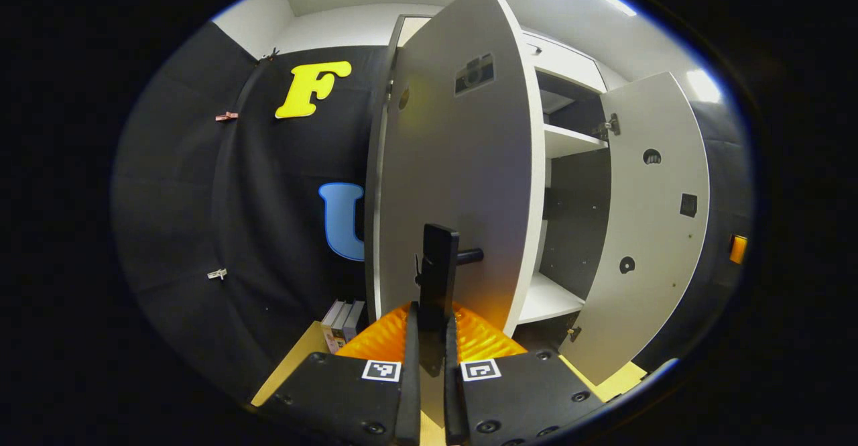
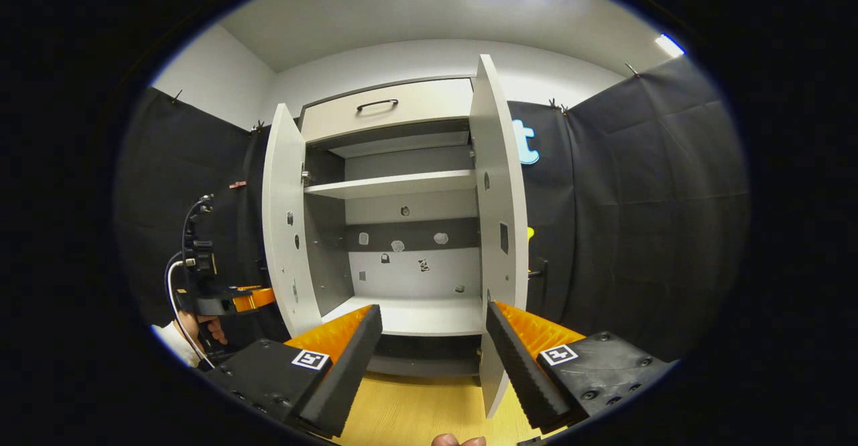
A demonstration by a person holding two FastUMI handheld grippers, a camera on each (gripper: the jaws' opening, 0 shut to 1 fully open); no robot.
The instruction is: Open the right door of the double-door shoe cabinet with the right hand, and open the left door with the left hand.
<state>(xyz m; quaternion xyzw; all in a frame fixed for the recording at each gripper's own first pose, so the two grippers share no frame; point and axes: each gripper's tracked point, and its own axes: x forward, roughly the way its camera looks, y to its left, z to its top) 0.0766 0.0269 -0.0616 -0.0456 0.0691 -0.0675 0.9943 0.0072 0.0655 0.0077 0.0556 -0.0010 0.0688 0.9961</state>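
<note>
The white shoe cabinet (image 2: 395, 184) stands with both doors swung out. In the left gripper view, the left door (image 1: 462, 164) shows its outer face close up. My left gripper (image 1: 432, 312) is shut on that door's black bar handle (image 1: 439, 258), one finger on each side. The right door (image 1: 657, 218) hangs open farther right, inner face showing. In the right gripper view, my right gripper (image 2: 432, 359) is open and holds nothing, a little in front of the cabinet's bottom shelf, between the left door (image 2: 285, 231) and right door (image 2: 499, 218). The left gripper (image 2: 224, 300) and its hand sit beyond the left door.
A drawer with a dark handle (image 2: 377, 104) tops the cabinet, and a shelf (image 2: 392, 184) crosses the inside. Several upright boxes (image 1: 342, 322) stand on the wooden floor (image 2: 415, 406) left of the cabinet. Black cloth walls close in on both sides.
</note>
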